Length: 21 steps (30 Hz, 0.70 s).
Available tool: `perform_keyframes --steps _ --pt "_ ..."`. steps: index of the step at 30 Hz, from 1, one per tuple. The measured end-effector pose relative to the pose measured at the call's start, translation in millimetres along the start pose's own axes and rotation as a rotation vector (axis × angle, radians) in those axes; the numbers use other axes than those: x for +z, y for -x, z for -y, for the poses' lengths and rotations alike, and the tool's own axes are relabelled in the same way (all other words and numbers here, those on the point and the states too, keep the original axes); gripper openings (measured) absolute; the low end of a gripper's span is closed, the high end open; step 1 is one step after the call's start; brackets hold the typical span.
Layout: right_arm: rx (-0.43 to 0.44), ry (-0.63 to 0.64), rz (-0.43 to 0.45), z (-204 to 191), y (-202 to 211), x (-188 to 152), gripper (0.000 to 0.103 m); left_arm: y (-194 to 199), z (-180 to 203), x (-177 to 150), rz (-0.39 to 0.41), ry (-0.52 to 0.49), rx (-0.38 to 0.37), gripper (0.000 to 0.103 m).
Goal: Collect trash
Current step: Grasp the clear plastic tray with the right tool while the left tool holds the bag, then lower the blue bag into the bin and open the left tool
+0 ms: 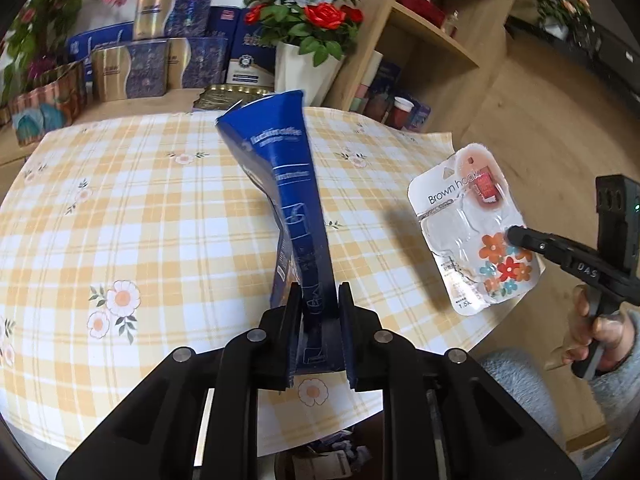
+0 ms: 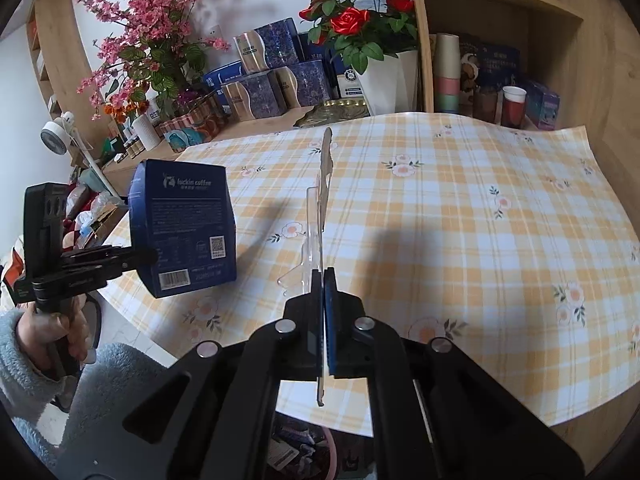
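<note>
A blue coffee box (image 1: pixel 286 200) is pinched at its flattened end in my left gripper (image 1: pixel 319 300), held above the checked tablecloth (image 1: pixel 140 220). The right wrist view shows the same blue coffee box (image 2: pixel 184 228) at the left, lifted off the table by my left gripper (image 2: pixel 148 258). My right gripper (image 2: pixel 323 288) is shut on a hook blister pack (image 2: pixel 320 208), seen edge-on. In the left wrist view the blister pack (image 1: pixel 472 224), white with flower prints, hangs at the right beyond the table edge, clamped by my right gripper (image 1: pixel 516 236).
Red roses in a white pot (image 1: pixel 304 68), gift boxes (image 1: pixel 148 68) and pink flowers (image 2: pixel 156 40) crowd the table's far side. Wooden shelves (image 2: pixel 500 60) with cups stand at the right. A container with scraps (image 2: pixel 296 452) shows below the near table edge. Hands in grey fleece sleeves (image 1: pixel 616 364) hold the grippers.
</note>
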State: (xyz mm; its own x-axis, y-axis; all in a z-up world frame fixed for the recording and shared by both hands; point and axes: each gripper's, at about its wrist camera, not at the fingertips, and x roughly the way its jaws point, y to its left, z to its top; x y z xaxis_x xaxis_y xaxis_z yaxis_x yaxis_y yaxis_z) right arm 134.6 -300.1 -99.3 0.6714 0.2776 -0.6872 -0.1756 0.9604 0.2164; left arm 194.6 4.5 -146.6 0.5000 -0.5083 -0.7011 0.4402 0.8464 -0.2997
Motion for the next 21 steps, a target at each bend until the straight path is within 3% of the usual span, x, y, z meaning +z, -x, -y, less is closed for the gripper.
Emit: perform_keyframes --steps 6,9,12,15,21 --pt "-0.012 -0.014 0.012 1.3 12.6 -8.4 0.005 -24.2 -1.7 -4.5 -0.053 0.016 0.037 0.019" --pt "-0.014 -0.032 0.02 4.3 19.3 -12.6 0.005 -25.6 -10.6 -10.3 -0.048 0.066 0.018 0.017" --pt "-0.014 -0.04 0.035 5.0 29.1 -14.7 0.005 -11.0 -8.4 -13.4 -0.025 0.076 -0.022 0.017" --pt "-0.013 -0.045 0.054 4.2 39.7 -14.2 0.005 13.5 4.2 -12.7 -0.003 0.024 -0.067 0.016" --pt "0.004 -0.063 0.098 -3.3 61.8 -15.3 0.005 57.5 29.8 -22.6 -0.037 -0.064 -0.153 0.016"
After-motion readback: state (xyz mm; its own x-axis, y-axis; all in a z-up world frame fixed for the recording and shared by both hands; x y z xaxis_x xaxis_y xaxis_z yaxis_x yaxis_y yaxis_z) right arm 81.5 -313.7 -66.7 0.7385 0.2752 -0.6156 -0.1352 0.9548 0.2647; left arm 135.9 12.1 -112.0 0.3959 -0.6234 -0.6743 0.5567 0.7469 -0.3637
